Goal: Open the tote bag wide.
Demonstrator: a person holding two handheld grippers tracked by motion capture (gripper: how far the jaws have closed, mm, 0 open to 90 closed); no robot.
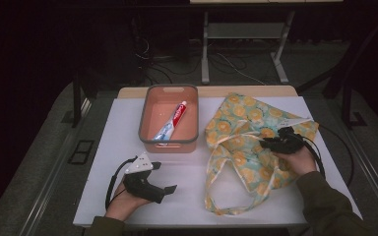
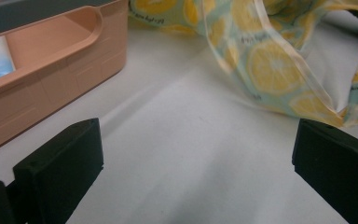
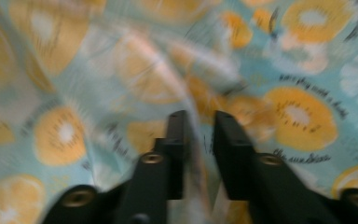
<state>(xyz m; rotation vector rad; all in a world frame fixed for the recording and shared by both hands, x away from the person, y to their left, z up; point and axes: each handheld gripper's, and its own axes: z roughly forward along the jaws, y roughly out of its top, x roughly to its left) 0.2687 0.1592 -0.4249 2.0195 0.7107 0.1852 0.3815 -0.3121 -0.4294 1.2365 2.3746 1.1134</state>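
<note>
Two hand-held grippers work a white table (image 1: pixel 128 128). High view: the left gripper (image 1: pixel 170 189) lies low near the table's front edge, parked clear of the work, presumably kept ready. The right gripper (image 1: pixel 268 143) rests on the lemon-print bag (image 1: pixel 246 142), which lies crumpled on the right half of the table, its pale straps trailing toward the front edge; the hand sits over the bag's upper right part, apparently to take up a fold or strap near the mouth. A pink bin (image 1: pixel 147 115) stands just left of the bag and holds a toothpaste tube (image 1: pixel 173 123) lying aslant, a likely item for packing.

Left gripper view: the jaws stand wide apart with bare table between them, gripping nothing; the bin's handle wall (image 2: pixel 51 74) is at upper left, the bag's strap and hem (image 2: pixel 279 70) at upper right.

Right gripper view: the picture is blurred. The jaws stand a narrow gap apart over the printed fabric (image 3: pixel 303 112), and a pale strip, seemingly a strap (image 3: pixel 200 154), runs between them; whether the pads press on it cannot be told.
</note>
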